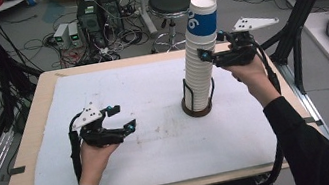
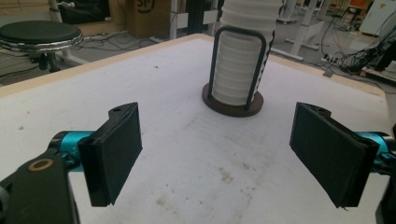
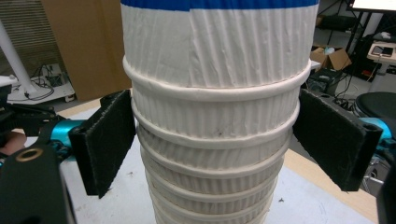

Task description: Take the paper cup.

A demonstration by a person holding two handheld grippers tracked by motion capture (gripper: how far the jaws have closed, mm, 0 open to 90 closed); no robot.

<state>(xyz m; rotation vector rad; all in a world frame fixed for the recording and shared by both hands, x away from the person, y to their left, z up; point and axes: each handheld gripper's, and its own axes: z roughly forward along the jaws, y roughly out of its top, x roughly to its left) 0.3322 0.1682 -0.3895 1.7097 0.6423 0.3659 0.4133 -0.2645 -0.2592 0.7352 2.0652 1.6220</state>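
Observation:
A tall stack of white ribbed paper cups (image 1: 198, 74) stands upright in a dark wire holder (image 1: 199, 109) on the table's right half. The top cup (image 1: 203, 15) has a blue band. My right gripper (image 1: 212, 46) is held high against the upper stack, open. In the right gripper view, the right gripper (image 3: 217, 140) has its two black pads (image 3: 105, 142) either side of the cup rims (image 3: 215, 116), close to them. My left gripper (image 1: 123, 118) hovers open over the mat, left of the stack. The left gripper (image 2: 217, 154) has nothing between its jaws, and the stack (image 2: 240, 60) lies ahead of it.
A white mat (image 1: 161, 144) covers the wooden table (image 1: 33, 139). A black stool (image 1: 169, 3) and computers with cables (image 1: 94, 15) stand on the floor beyond the far edge. A black frame post (image 1: 300, 9) rises at the right.

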